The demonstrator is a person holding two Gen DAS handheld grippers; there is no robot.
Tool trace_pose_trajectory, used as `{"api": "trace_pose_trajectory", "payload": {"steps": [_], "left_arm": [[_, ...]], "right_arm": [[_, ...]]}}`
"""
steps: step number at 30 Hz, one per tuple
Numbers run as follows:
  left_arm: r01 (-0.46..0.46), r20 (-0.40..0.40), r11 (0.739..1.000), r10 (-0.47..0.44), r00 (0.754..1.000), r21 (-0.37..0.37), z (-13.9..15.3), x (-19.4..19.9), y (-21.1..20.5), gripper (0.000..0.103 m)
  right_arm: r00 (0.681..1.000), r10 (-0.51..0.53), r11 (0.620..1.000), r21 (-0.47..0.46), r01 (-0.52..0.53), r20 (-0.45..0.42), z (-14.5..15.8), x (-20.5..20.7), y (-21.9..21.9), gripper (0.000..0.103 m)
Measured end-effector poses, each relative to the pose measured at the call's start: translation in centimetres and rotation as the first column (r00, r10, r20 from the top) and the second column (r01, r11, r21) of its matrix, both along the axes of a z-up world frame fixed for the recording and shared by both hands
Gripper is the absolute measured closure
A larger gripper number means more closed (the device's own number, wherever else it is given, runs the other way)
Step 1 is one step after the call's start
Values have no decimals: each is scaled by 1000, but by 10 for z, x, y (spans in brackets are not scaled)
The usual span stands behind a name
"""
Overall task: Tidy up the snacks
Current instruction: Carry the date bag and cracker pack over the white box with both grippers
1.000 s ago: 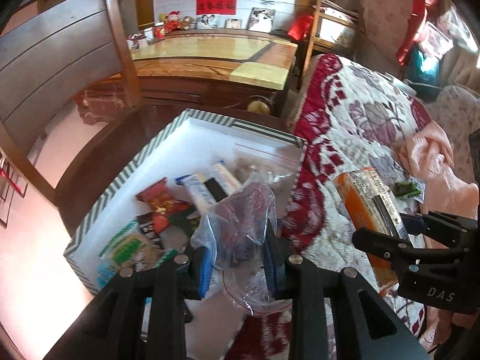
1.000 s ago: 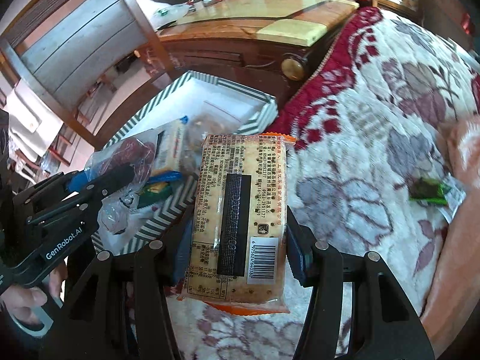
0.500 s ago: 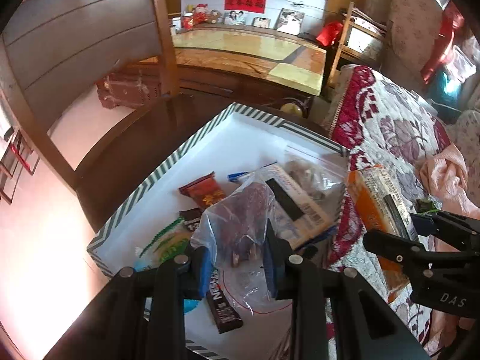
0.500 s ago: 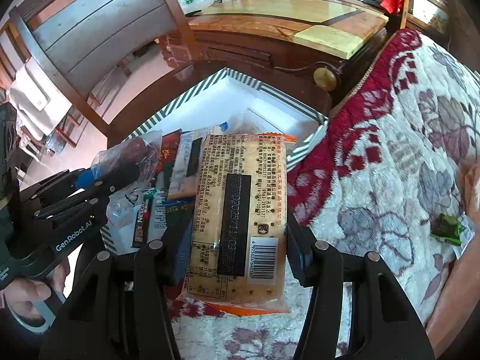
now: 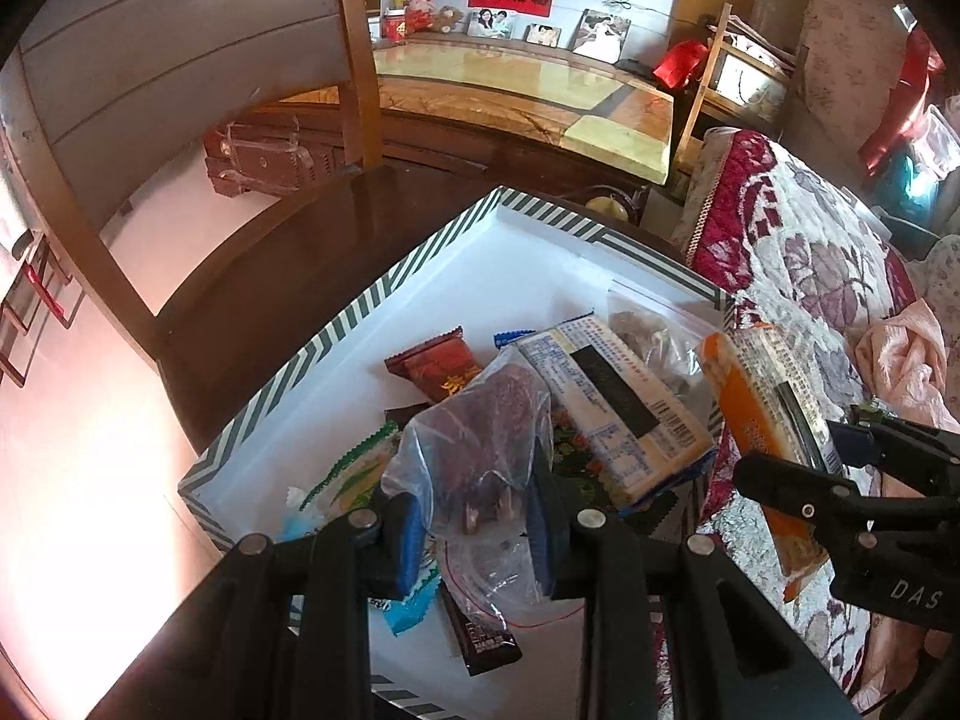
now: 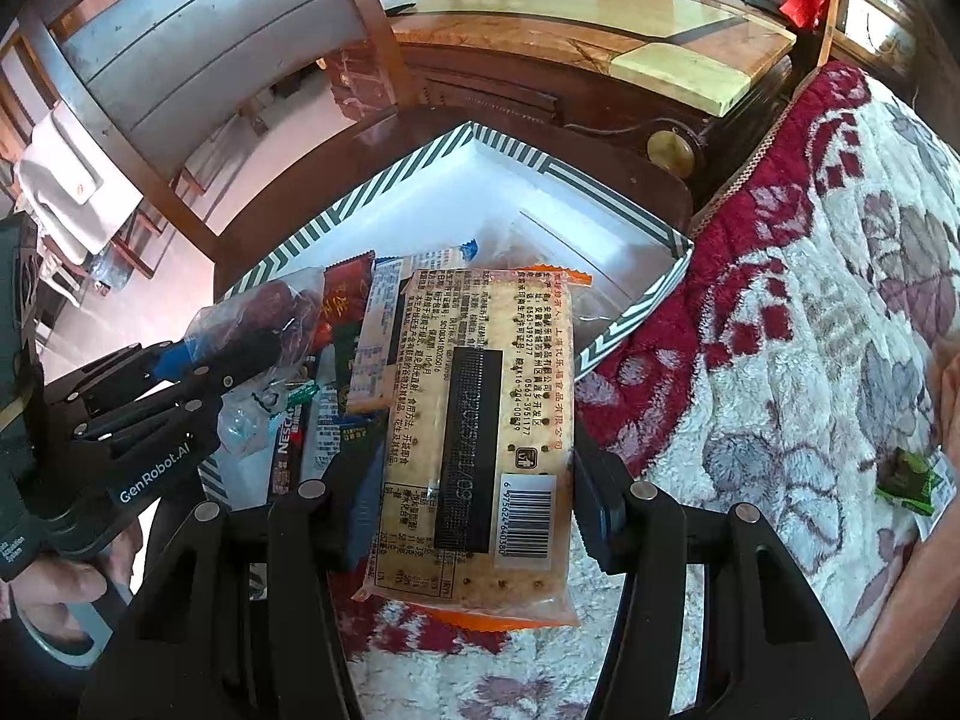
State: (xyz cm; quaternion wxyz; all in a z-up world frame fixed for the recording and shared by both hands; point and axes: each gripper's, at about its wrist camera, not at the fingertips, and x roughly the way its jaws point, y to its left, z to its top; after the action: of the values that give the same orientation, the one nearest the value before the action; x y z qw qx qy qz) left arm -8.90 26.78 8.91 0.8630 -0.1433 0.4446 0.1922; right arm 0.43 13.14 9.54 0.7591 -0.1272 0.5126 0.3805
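Black and blue, the left gripper (image 5: 480, 531) has its two fingers squeezed in close on a see-through plastic bag of dark red snacks (image 5: 480, 438). The blue pads (image 5: 409, 534) press the bag on both sides, so the gap between them is small. The bag hangs above a white box with a green and white striped rim (image 5: 336, 324). The top of the bag puffs up past the fingers, and its loose bottom droops down toward the box floor.

Inside the box lie more snacks. A dark red wrapped bar (image 5: 435, 363) sits near the middle. A long white and blue cracker pack (image 5: 612, 408) rests tilted on top of the pile. A clear zip bag of brown bits (image 5: 654, 336) lies by the box's right wall. A brown candy bar (image 5: 483, 636) pokes out under the held bag. A green and white packet (image 5: 354, 480) lies at the left side.

The right gripper (image 6: 471, 501) is open wider and grips a flat orange pack of crackers with a barcode (image 6: 480, 432). Its fingers push on the pack's two long sides. The pack is held above the near edge of the box and the red and white flowered blanket (image 6: 780, 300). A small green wrapper (image 6: 906, 480) lies on the blanket, well away from the box.
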Motion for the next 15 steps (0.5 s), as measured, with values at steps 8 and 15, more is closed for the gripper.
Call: {"api": "trace_pose_trajectory", "payload": {"steps": [8,15], "left_arm": [[-16,-14,1000,15,1000,-15,-8,2,9,73],[-21,-25,999,20,999,-25,-13,5,14,73]], "right_arm": [[1000,20,1000,-20,-20,2,-4,6,15,50],[999,40,999,-35,-40,-3,-8,9,30,50]]}}
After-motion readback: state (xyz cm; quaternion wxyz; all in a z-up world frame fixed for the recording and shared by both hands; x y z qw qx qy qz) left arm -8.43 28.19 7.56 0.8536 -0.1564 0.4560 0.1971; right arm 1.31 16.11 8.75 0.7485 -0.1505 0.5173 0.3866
